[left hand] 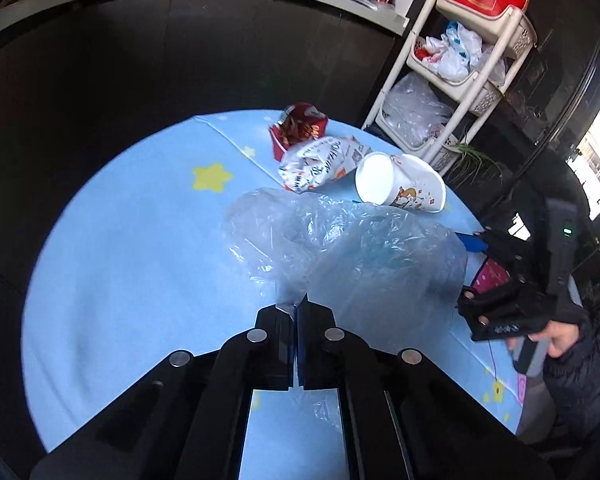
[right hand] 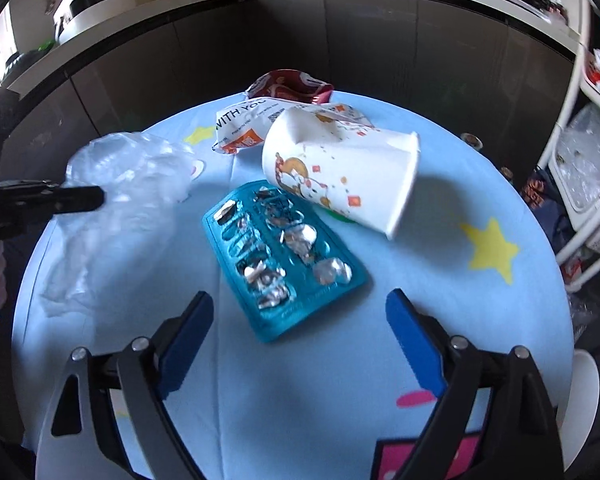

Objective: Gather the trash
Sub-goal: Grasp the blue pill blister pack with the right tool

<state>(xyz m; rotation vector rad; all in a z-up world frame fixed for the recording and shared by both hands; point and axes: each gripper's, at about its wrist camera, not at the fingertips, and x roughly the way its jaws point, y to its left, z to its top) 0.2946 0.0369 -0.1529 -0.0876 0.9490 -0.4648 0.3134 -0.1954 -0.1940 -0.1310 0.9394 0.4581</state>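
The left claw (left hand: 297, 307) is closed on an edge of the clear plastic bag (left hand: 340, 248), a pinch of film caught between its tips while the rest of the bag lies crumpled on the blue star-print bench (left hand: 132, 248). The right claw (right hand: 300, 320) stands wide open with nothing between its blue pads (right hand: 412, 340), hanging just short of the teal blister pack (right hand: 284, 248), which lies flat on the bench with torn foil showing.

The step in hand looks like picking up the blister pack to drop it into the bag. The pack is thin and flat, so the pads would do best to straddle its near short edge and close across the width, or catch a lifted corner; a straight downward squeeze could merely slide it along the cloth. The tipped paper cup (right hand: 340, 176) rests against the pack's far end, so the pack should be drawn toward the claw. The left claw would help by lifting its pinch so the bag's mouth opens.

Both claws point steeply down at the bench from the near side. From the left wrist view, a hand (left hand: 556, 340) in a dark sleeve holds the right tool at the bench's right edge.

Behind the cup lie a white printed wrapper (right hand: 244, 128) and a red snack packet (right hand: 288, 84), not yet collected.
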